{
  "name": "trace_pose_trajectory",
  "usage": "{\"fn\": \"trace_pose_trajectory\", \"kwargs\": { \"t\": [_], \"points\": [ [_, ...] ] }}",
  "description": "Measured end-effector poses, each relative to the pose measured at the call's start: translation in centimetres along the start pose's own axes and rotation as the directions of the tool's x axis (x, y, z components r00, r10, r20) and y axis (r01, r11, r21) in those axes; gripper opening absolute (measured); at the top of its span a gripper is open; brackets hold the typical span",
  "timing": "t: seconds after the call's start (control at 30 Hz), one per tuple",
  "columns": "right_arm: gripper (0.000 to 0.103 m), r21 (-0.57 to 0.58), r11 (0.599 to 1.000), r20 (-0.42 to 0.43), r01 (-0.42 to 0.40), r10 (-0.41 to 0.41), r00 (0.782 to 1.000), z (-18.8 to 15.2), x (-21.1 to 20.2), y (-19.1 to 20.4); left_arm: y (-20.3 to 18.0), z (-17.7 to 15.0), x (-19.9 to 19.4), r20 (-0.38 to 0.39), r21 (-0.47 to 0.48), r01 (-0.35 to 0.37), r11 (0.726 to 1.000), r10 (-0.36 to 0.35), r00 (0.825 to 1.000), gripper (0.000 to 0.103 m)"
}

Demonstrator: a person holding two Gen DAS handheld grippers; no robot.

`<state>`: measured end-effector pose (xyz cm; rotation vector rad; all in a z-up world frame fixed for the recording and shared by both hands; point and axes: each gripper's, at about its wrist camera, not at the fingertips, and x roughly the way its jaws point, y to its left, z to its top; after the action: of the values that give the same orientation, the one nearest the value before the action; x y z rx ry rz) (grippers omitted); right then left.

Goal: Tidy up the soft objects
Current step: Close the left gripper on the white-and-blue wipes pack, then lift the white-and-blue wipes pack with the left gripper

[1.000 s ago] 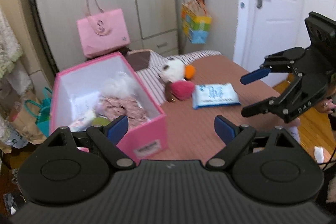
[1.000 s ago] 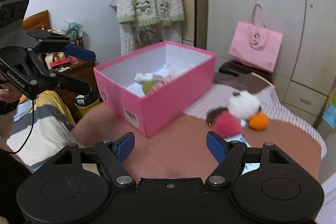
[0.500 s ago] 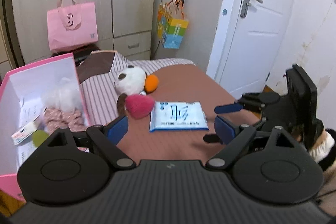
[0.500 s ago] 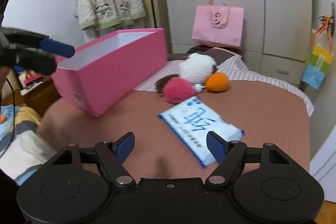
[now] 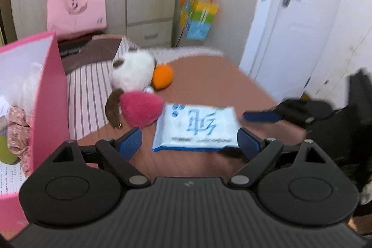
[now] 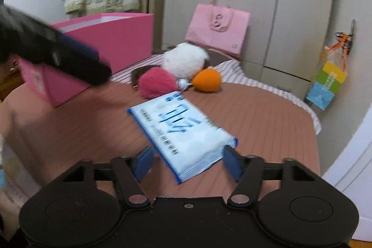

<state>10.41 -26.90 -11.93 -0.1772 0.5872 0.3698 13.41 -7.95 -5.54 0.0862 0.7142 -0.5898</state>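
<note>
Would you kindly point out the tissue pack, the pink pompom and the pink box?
tissue pack (image 6: 183, 129), right wrist view, middle of its printed top.
pink pompom (image 6: 157, 83), right wrist view, centre of the fluff.
pink box (image 5: 47, 104), left wrist view, its near side wall.

Blurred blue characters on the tissue pack (image 6: 183, 131) cannot be read.
</note>
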Motion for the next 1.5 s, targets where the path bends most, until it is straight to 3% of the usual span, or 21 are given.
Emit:
{"fn": "trace_pose_trajectory", "kwargs": {
  "t": [0.07,0.2,0.43,0.6,0.73,0.83,1.17,1.5],
  "points": [
    [0.067,0.026,0.999,-0.002,-0.035,0.035,0.999,0.0,0.3,-0.5,0.4,0.1,1.5,-0.012,-0.033,0.001,0.999,-0.002,1.0,0.088],
    [0.071,0.034,0.999,-0.008,-0.024,0.024,1.0,-0.4,1.2,-0.5,1.0,0.3,4.0,-0.029,-0.11,0.026,0.994,-0.029,0.999,0.086],
    [0.075,0.019,0.999,-0.026,-0.034,0.035,0.999,0.1,2.1,-0.5,1.3,0.4,7.6,-0.036,-0.132,-0.031,0.991,0.027,0.999,0.072],
    [0.078,0.012,0.999,-0.033,-0.031,0.032,0.999,0.3,2.3,-0.3,1.4,0.5,7.8,-0.038,-0.134,-0.018,0.991,0.013,0.999,0.069],
    [0.083,0.119,0.992,-0.015,-0.049,0.051,0.999,-0.3,2.6,-1.1,1.1,0.3,7.7,-0.047,-0.124,-0.011,0.992,0.006,0.999,0.068],
    [0.086,0.132,0.991,-0.001,-0.02,0.02,1.0,-0.5,2.7,-0.3,0.3,0.1,7.7,-0.051,-0.088,-0.005,0.996,0.0,0.999,0.067],
    [0.082,0.168,0.984,0.05,0.063,-0.072,0.996,-1.3,2.1,1.3,0.1,-0.4,6.9,-0.055,-0.157,0.068,0.985,-0.077,0.996,0.066],
    [0.08,0.176,0.982,0.094,0.065,-0.083,0.992,-2.1,1.7,1.5,-1.6,-0.3,6.7,-0.094,-0.128,0.034,0.991,-0.046,0.994,0.067]
  ]
}}
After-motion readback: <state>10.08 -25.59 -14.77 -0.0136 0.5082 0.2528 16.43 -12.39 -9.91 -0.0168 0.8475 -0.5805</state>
